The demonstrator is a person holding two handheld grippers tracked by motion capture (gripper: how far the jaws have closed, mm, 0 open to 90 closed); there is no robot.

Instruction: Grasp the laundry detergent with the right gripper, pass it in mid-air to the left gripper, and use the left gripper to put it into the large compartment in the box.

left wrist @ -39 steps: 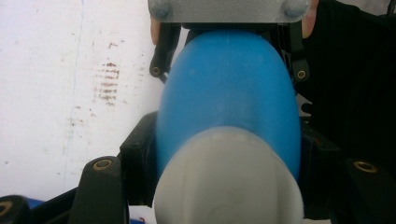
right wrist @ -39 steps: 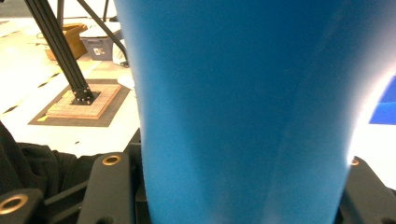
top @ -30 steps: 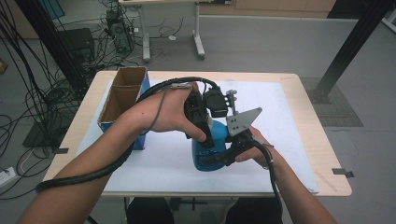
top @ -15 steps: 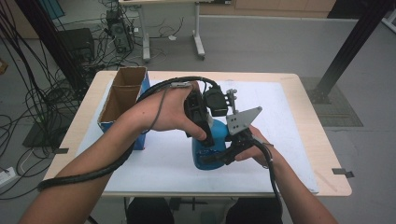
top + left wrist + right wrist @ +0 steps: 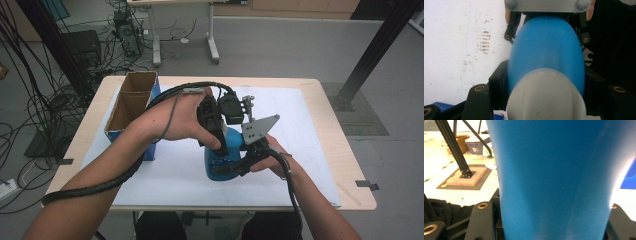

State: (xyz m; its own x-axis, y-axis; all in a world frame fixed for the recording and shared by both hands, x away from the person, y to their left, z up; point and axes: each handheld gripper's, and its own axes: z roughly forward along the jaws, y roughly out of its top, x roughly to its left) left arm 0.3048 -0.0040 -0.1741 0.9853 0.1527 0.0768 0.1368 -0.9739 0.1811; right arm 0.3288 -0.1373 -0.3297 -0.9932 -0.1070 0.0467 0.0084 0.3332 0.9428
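A blue bottle (image 5: 218,168) with a white cap stands on the white sheet (image 5: 310,150) near the table's front middle. My left gripper (image 5: 216,141) comes down on it from above, and in the left gripper view the white cap (image 5: 545,97) and blue body (image 5: 546,47) sit tight between the jaws of the left gripper (image 5: 546,82). My right gripper (image 5: 236,165), with its grey plate (image 5: 258,129), holds the bottle's lower body from the right. In the right gripper view the blue bottle (image 5: 554,170) is clamped between the jaws of the right gripper (image 5: 551,220).
An open cardboard box (image 5: 131,102) with a blue side stands at the table's left edge. A black frame post (image 5: 372,45) rises beyond the far right corner. Cables and equipment lie on the floor to the left.
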